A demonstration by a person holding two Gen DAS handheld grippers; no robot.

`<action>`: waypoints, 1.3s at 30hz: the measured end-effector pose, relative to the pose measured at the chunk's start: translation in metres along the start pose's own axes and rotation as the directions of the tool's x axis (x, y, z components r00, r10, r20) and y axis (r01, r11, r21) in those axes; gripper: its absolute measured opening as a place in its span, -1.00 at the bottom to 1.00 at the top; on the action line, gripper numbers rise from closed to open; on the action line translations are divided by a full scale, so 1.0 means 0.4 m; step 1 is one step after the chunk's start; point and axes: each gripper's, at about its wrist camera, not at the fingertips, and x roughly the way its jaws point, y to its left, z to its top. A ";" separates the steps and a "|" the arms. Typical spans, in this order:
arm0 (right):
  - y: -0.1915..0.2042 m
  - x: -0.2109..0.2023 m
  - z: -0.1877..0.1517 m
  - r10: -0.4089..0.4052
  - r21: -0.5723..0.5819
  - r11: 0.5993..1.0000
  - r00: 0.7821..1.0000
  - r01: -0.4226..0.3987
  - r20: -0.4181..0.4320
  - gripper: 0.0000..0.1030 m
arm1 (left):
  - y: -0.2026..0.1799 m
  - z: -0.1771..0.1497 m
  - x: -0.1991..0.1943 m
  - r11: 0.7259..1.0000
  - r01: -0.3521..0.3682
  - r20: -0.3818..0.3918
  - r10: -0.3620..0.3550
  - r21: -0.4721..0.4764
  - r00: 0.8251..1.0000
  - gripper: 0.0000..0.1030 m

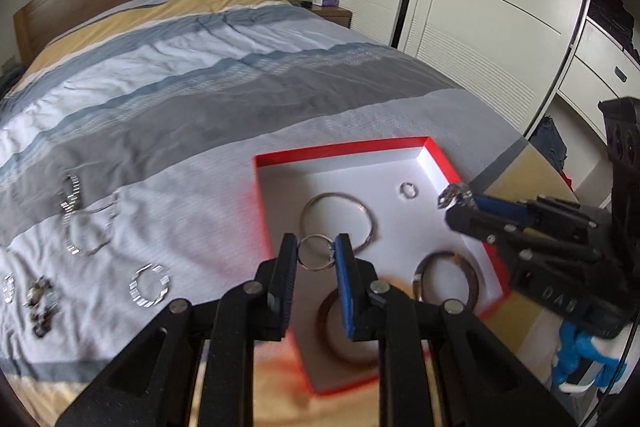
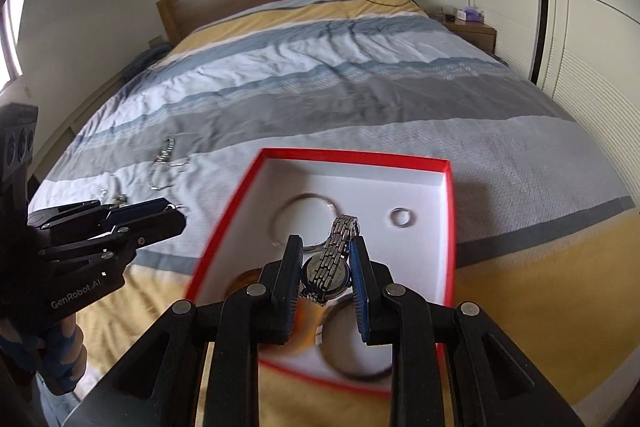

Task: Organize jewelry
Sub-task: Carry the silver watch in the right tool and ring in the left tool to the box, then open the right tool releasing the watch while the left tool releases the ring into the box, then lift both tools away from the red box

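A small silver ring (image 1: 316, 251) is pinched in the left tool (image 1: 317, 253), hanging over the near edge of the red-rimmed box (image 1: 344, 149). The right tool (image 2: 325, 267) clamps a steel watch (image 2: 326, 273) over that same box, where three bangles, somewhat blurred, and another ring (image 2: 401, 217) lie. More silver pieces (image 1: 149, 285) rest on the striped bed (image 1: 200, 87) left of the box.

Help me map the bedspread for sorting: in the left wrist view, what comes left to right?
Dark beaded piece → faceted silver bangle → ring held in left gripper → small ring in red box → right gripper.
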 end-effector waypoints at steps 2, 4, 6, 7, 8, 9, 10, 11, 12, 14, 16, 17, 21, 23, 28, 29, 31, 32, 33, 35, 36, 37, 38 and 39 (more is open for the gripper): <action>-0.030 0.047 0.011 -0.006 0.000 1.000 1.000 0.006 -0.021 -0.54 | -0.017 0.015 0.061 1.000 0.001 -0.019 -0.001 0.012 1.000 -0.66; -0.052 0.086 0.010 -0.010 -0.007 1.000 0.999 0.010 -0.045 -0.54 | -0.023 0.018 0.111 1.000 -0.001 -0.042 0.002 0.019 0.999 -0.66; -0.069 0.125 0.002 -0.014 -0.016 1.000 0.997 0.013 -0.072 -0.54 | -0.030 0.020 0.164 1.000 -0.007 -0.068 0.009 0.026 0.998 -0.66; -0.077 0.146 -0.004 -0.016 -0.022 1.000 0.996 0.014 -0.090 -0.54 | -0.032 0.019 0.182 0.999 -0.010 -0.078 0.013 0.031 0.997 -0.66; -0.086 0.160 -0.008 -0.015 -0.023 1.000 0.995 0.013 -0.101 -0.54 | -0.035 0.018 0.200 0.999 -0.015 -0.088 0.019 0.037 0.996 -0.66; -0.092 0.173 -0.014 -0.013 -0.021 1.000 0.994 0.011 -0.112 -0.54 | -0.036 0.017 0.217 0.999 -0.018 -0.100 0.022 0.044 0.995 -0.66; -0.095 0.182 -0.018 -0.015 -0.021 1.000 0.993 0.012 -0.118 -0.54 | -0.035 0.017 0.230 0.999 -0.019 -0.110 0.023 0.044 0.994 -0.66; -0.097 0.189 -0.023 -0.029 -0.031 0.999 0.992 0.025 -0.120 -0.54 | -0.035 0.017 0.238 0.999 -0.021 -0.115 0.027 0.045 0.993 -0.66; -0.098 0.193 -0.025 -0.033 -0.040 0.999 0.992 0.028 -0.118 -0.54 | -0.037 0.019 0.244 0.998 -0.023 -0.121 0.029 0.052 0.992 -0.65; -0.090 0.196 -0.028 -0.039 -0.064 0.997 0.992 0.032 -0.119 -0.54 | -0.042 0.019 0.254 0.997 -0.029 -0.137 0.038 0.069 0.990 -0.65; -0.084 0.202 -0.028 -0.052 -0.092 0.995 0.990 0.040 -0.130 -0.53 | -0.039 0.022 0.255 0.998 -0.028 -0.144 0.036 0.064 0.989 -0.64; -0.084 0.203 -0.030 -0.056 -0.101 0.994 0.989 0.043 -0.134 -0.53 | -0.038 0.023 0.256 0.998 -0.024 -0.148 0.032 0.058 0.988 -0.64; -0.082 0.192 -0.033 -0.073 -0.107 0.993 0.987 0.058 -0.142 -0.51 | -0.027 0.028 0.255 0.999 -0.011 -0.158 0.016 0.032 0.987 -0.63; -0.085 0.175 -0.032 -0.073 -0.095 0.994 0.987 0.060 -0.144 -0.48 | -0.025 0.030 0.246 1.000 -0.006 -0.161 0.009 0.019 0.987 -0.62; -0.090 0.090 -0.031 -0.085 -0.068 0.995 0.990 0.077 -0.114 -0.34 | -0.016 0.046 0.169 1.000 -0.010 -0.127 0.007 -0.024 0.992 -0.45; -0.090 0.071 -0.031 -0.087 -0.063 0.995 0.990 0.080 -0.108 -0.34 | -0.017 0.051 0.139 1.000 -0.015 -0.115 0.012 -0.024 0.993 -0.45; -0.087 0.025 -0.033 -0.092 -0.053 0.995 0.991 0.088 -0.093 -0.34 | -0.023 0.056 0.080 1.000 -0.024 -0.088 0.023 -0.019 0.996 -0.45; -0.084 -0.003 -0.033 -0.095 -0.048 0.995 0.992 0.091 -0.085 -0.33 | -0.025 0.059 0.051 0.999 -0.030 -0.077 0.028 -0.017 0.997 -0.45; -0.079 -0.031 -0.033 -0.097 -0.043 0.995 0.992 0.094 -0.076 -0.33 | -0.026 0.058 0.012 0.999 -0.034 -0.062 0.033 -0.019 0.998 -0.45; -0.066 -0.089 -0.031 -0.097 -0.034 0.995 0.994 0.096 -0.052 -0.33 | -0.026 0.054 -0.062 0.999 -0.044 -0.028 0.044 -0.024 0.999 -0.45; -0.058 -0.118 -0.032 -0.095 -0.029 0.995 0.995 0.094 -0.038 -0.32 | -0.027 0.050 -0.099 0.998 -0.053 -0.011 0.053 -0.022 0.999 -0.45; -0.048 -0.149 -0.031 -0.093 -0.025 0.995 0.995 0.092 -0.024 -0.28 | -0.026 0.045 -0.134 0.998 -0.061 0.002 0.061 -0.018 0.998 -0.45; -0.034 -0.187 -0.032 -0.090 -0.021 0.996 0.996 0.090 -0.006 -0.25 | -0.027 0.039 -0.172 0.998 -0.069 0.014 0.069 -0.014 0.998 -0.45; -0.023 -0.214 -0.033 -0.088 -0.020 0.996 0.996 0.088 0.009 -0.21 | -0.025 0.032 -0.216 0.997 -0.082 0.029 0.082 -0.012 0.996 -0.45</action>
